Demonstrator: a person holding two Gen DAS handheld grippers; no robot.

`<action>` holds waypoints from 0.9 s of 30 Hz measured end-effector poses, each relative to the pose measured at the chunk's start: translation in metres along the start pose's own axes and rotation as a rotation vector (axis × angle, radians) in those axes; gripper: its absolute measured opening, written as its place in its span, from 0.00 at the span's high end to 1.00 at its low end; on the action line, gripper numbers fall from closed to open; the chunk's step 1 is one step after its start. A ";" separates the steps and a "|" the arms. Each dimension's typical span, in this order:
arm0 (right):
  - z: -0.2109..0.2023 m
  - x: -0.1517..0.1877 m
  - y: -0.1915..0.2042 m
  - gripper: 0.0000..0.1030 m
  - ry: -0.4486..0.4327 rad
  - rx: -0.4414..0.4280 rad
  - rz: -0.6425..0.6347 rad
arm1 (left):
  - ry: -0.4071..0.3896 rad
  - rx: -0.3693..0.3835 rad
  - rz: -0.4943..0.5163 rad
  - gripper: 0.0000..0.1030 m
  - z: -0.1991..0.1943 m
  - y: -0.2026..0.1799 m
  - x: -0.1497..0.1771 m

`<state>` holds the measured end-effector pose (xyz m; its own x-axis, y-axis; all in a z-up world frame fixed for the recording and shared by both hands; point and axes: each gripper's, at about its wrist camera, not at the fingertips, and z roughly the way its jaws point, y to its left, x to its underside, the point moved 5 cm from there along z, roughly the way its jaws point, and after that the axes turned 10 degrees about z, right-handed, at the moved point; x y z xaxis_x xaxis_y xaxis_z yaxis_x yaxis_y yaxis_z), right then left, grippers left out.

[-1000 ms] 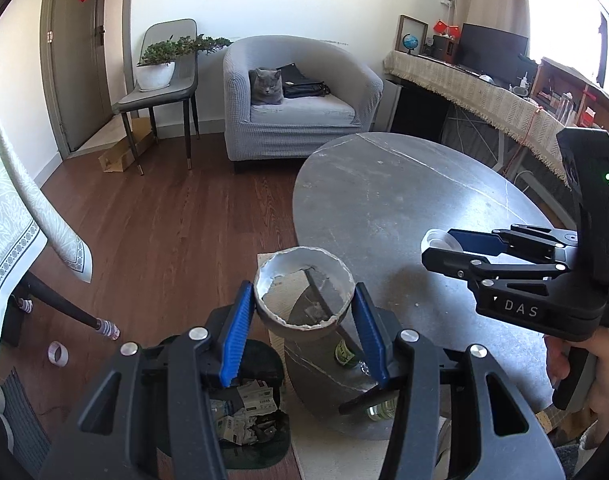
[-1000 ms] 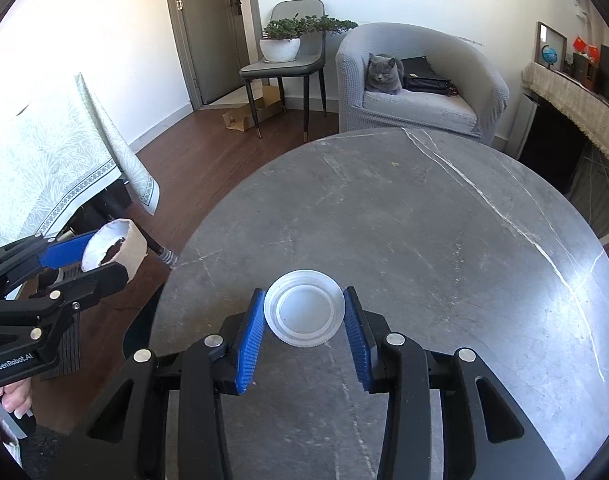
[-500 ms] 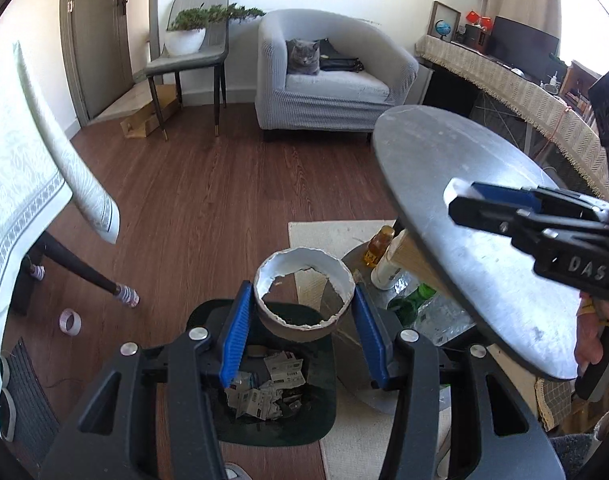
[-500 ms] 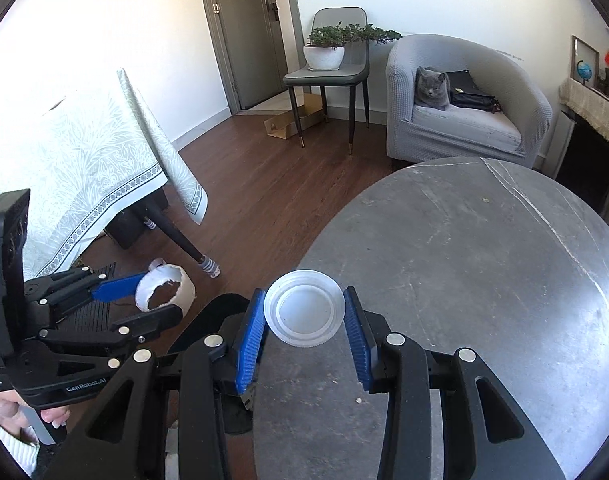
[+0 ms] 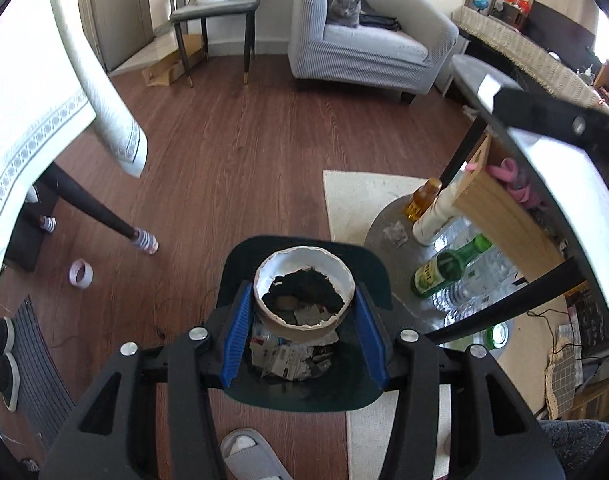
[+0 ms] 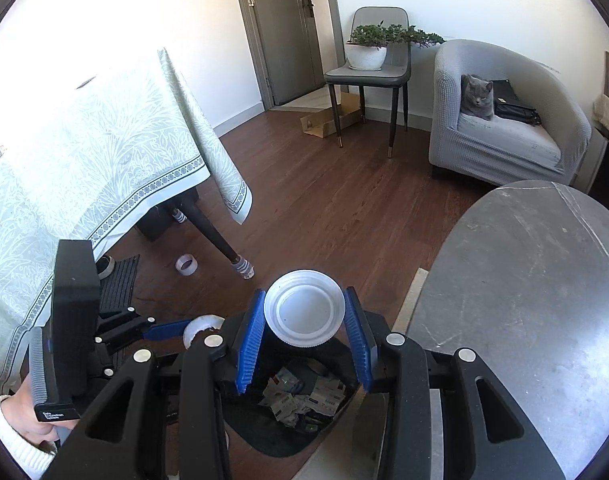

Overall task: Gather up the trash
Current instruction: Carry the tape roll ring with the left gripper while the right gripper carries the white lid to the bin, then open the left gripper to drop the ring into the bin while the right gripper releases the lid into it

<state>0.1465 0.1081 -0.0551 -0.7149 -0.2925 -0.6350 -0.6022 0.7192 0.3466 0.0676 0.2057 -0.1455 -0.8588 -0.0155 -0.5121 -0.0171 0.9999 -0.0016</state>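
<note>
My left gripper point(image 5: 303, 320) is shut on a torn paper cup point(image 5: 304, 306) with a white inside and a ragged hole in its bottom. It holds the cup right above a dark green trash bin point(image 5: 304, 384) with crumpled paper in it. My right gripper point(image 6: 303, 334) is shut on a white plastic lid point(image 6: 303, 312) and holds it above the same bin point(image 6: 276, 432). The left gripper point(image 6: 184, 330) with its cup shows at the lower left of the right wrist view.
A round grey marble table point(image 6: 536, 300) stands to the right, with bottles point(image 5: 444, 268) on its base. A cloth-covered table point(image 6: 84, 152) and its leg point(image 6: 220, 248) are to the left. A tape roll point(image 5: 80, 274) and a slipper point(image 5: 248, 452) lie on the wood floor.
Both grippers have moved left off the marble table and lowered over the trash bin, still holding the cup and the lid.
</note>
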 end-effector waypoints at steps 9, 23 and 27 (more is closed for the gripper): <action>0.022 0.000 0.022 0.62 0.032 -0.026 -0.016 | 0.149 0.030 -0.032 0.49 0.050 0.014 0.033; 0.073 0.024 0.032 0.62 0.169 0.002 -0.039 | 0.311 0.064 -0.017 0.42 0.105 0.024 0.081; 0.094 0.038 0.031 0.62 0.229 0.022 -0.040 | 0.313 0.057 -0.007 0.40 0.102 0.026 0.083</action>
<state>0.1339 0.1786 -0.1334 -0.7542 -0.4545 -0.4740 -0.6255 0.7170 0.3077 0.0481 0.2317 -0.2756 -0.9747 -0.0152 -0.2231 -0.0026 0.9984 -0.0567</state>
